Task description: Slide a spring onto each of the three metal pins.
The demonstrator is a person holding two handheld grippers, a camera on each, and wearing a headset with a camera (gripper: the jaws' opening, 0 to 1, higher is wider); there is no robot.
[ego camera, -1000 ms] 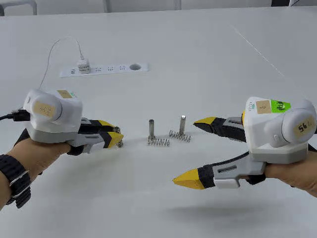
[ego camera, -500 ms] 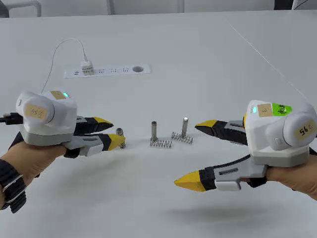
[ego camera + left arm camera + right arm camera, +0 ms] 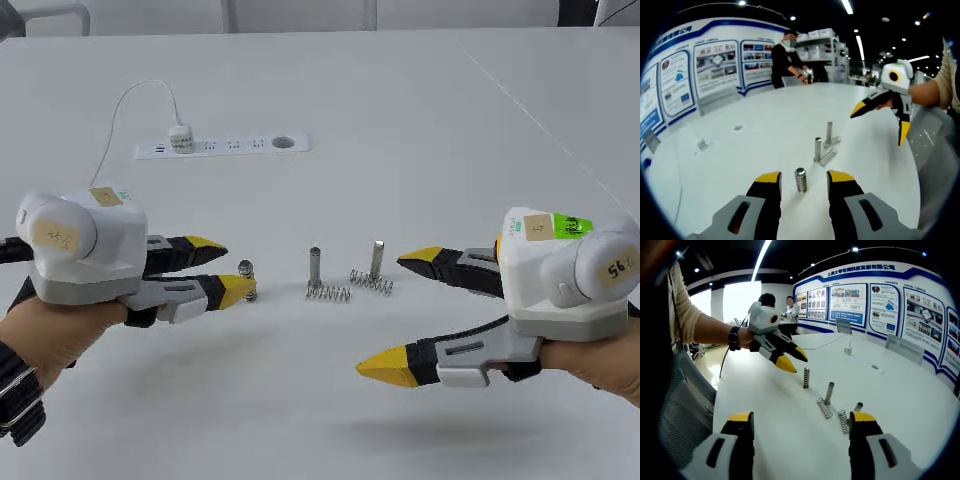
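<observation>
Three metal pins stand in a row on the white table (image 3: 330, 420). The left pin (image 3: 246, 280) (image 3: 800, 180) (image 3: 806, 377) wears a spring. The middle pin (image 3: 315, 265) (image 3: 817, 149) and the right pin (image 3: 378, 257) (image 3: 829, 132) are bare. A loose spring (image 3: 328, 293) (image 3: 824, 408) lies by the middle pin, and a second spring (image 3: 371, 281) (image 3: 842, 421) by the right one. My left gripper (image 3: 225, 268) (image 3: 804, 176) is open, its tips either side of the sprung pin without touching. My right gripper (image 3: 385, 315) (image 3: 801, 417) is wide open, right of the pins.
A white power strip (image 3: 222, 146) with a plugged-in charger (image 3: 181, 137) and cable lies at the back left. People (image 3: 790, 57) stand at the table's far end. A mesh chair (image 3: 675, 405) sits beside the table.
My left gripper has drawn back a little to the left, so the sprung pin now stands at its tips. The right gripper has hardly moved. The head camera has shifted slightly.
</observation>
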